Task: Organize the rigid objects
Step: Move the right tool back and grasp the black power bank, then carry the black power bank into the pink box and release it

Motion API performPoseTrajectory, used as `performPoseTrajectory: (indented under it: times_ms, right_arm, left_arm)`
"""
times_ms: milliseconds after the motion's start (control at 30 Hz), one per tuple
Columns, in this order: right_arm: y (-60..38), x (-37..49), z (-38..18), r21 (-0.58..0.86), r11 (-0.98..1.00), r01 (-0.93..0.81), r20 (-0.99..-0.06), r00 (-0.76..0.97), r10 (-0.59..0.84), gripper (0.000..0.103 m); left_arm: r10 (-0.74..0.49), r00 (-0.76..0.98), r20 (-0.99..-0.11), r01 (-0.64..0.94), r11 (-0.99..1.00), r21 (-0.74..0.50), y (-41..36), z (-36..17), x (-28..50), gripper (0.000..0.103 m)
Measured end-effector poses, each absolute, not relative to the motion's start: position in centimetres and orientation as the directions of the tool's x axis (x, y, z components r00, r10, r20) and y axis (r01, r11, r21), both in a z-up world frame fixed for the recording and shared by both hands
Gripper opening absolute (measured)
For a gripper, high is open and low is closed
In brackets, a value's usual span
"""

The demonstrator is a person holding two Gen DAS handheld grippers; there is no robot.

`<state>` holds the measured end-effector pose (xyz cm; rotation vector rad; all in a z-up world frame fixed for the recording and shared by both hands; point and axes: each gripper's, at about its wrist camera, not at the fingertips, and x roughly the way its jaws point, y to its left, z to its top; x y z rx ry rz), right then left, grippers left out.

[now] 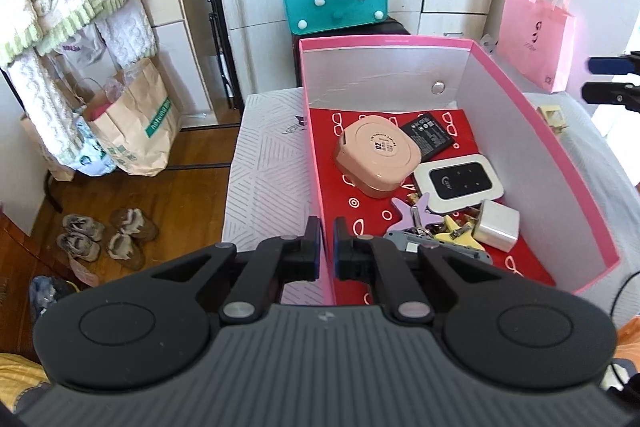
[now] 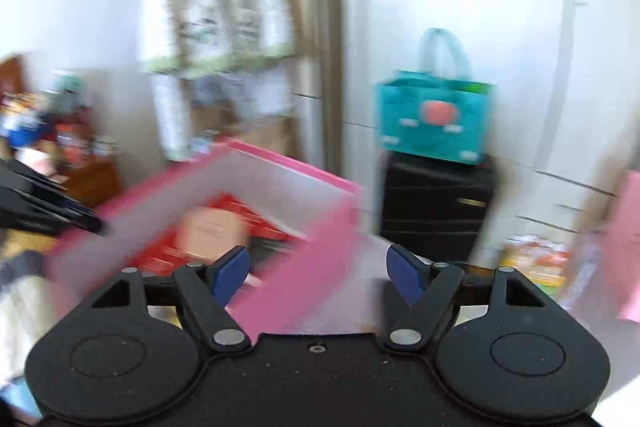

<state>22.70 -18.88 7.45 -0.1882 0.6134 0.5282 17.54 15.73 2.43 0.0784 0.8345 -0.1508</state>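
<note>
Pink box: light, stiff card; best held by its wall. Left gripper clamps that near wall. Right gripper spread, empty.

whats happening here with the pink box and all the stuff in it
A person holding two sets of tongs is sorting small hard items into a pink cardboard box with a red patterned floor. The left tongs are shut on the box's near wall, steadying it. The right tongs are open with nothing between them, beside the box. Already inside lie a round peach plastic case, a flat black battery, a white pocket router, a white plug adapter and star-shaped keyrings.
</note>
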Motion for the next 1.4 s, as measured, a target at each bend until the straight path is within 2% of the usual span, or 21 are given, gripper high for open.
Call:
performPoseTrajectory:
  times_ms: [233, 333, 367, 467, 633, 733, 867, 1000, 1100, 1233, 1267, 1300, 1400]
  right_arm:
    - [-23.1, 25.1, 3.2, 0.074, 0.888, -0.454, -0.641, 0.661, 0.391, 0.079]
    - [-22.7, 26.6, 1.5, 0.091, 0.851, -0.517, -0.707, 0.569, 0.421, 0.051]
    - [-22.5, 26.8, 1.1, 0.092, 0.843, -0.53, -0.712, 0.557, 0.428, 0.05]
    - [-21.6, 27.8, 0.8, 0.093, 0.841, -0.533, -0.708, 0.558, 0.432, 0.051]
    - [-19.8, 29.7, -0.1, 0.034, 0.831, -0.556, -0.724, 0.559, 0.404, 0.064]
    - [-18.5, 31.0, -0.9, -0.049, 0.835, -0.548, -0.773, 0.55, 0.316, 0.064]
    - [-17.4, 31.3, -1.4, -0.127, 0.823, -0.553, -0.777, 0.571, 0.264, 0.065]
    - [-17.8, 33.0, -1.7, -0.065, 0.843, -0.533, -0.791, 0.543, 0.282, 0.065]
    - [-17.7, 34.1, -2.3, -0.033, 0.846, -0.532, -0.807, 0.513, 0.291, 0.071]
    - [-17.2, 34.7, -3.5, -0.054, 0.858, -0.511, -0.817, 0.517, 0.257, 0.073]
    - [-17.3, 34.7, -3.5, -0.05, 0.861, -0.506, -0.814, 0.52, 0.259, 0.072]
    - [-17.3, 34.5, -3.4, -0.043, 0.858, -0.512, -0.812, 0.518, 0.268, 0.067]
    - [-17.5, 33.3, -2.8, -0.047, 0.857, -0.514, -0.794, 0.54, 0.28, 0.067]
  left_arm:
    - [-0.086, 0.663, -0.744, 0.148, 0.989, 0.017, 15.6, 2.5, 17.6, 0.006]
    - [-0.07, 0.662, -0.747, 0.144, 0.989, 0.035, 15.3, 2.5, 17.7, 0.006]
    - [-0.065, 0.659, -0.749, 0.144, 0.989, 0.04, 15.2, 2.5, 17.7, 0.006]
    - [-0.061, 0.649, -0.758, 0.15, 0.988, 0.049, 15.1, 2.6, 17.9, 0.007]
    - [-0.055, 0.644, -0.763, 0.154, 0.986, 0.059, 15.0, 2.7, 17.9, 0.007]
    - [-0.041, 0.645, -0.763, 0.161, 0.983, 0.083, 14.6, 2.7, 17.9, 0.007]
    - [-0.036, 0.643, -0.765, 0.175, 0.979, 0.101, 14.5, 2.7, 17.9, 0.007]
    - [-0.05, 0.639, -0.767, 0.183, 0.979, 0.089, 14.7, 2.8, 18.1, 0.007]
    - [-0.061, 0.642, -0.765, 0.185, 0.98, 0.077, 14.8, 2.7, 17.9, 0.007]
    - [-0.067, 0.642, -0.764, 0.187, 0.98, 0.071, 15.0, 2.7, 17.9, 0.007]
    - [-0.068, 0.642, -0.764, 0.186, 0.98, 0.069, 15.0, 2.7, 17.9, 0.007]
    - [-0.067, 0.642, -0.764, 0.185, 0.98, 0.069, 15.0, 2.7, 17.9, 0.007]
    - [-0.07, 0.642, -0.764, 0.186, 0.98, 0.067, 15.0, 2.7, 17.9, 0.007]
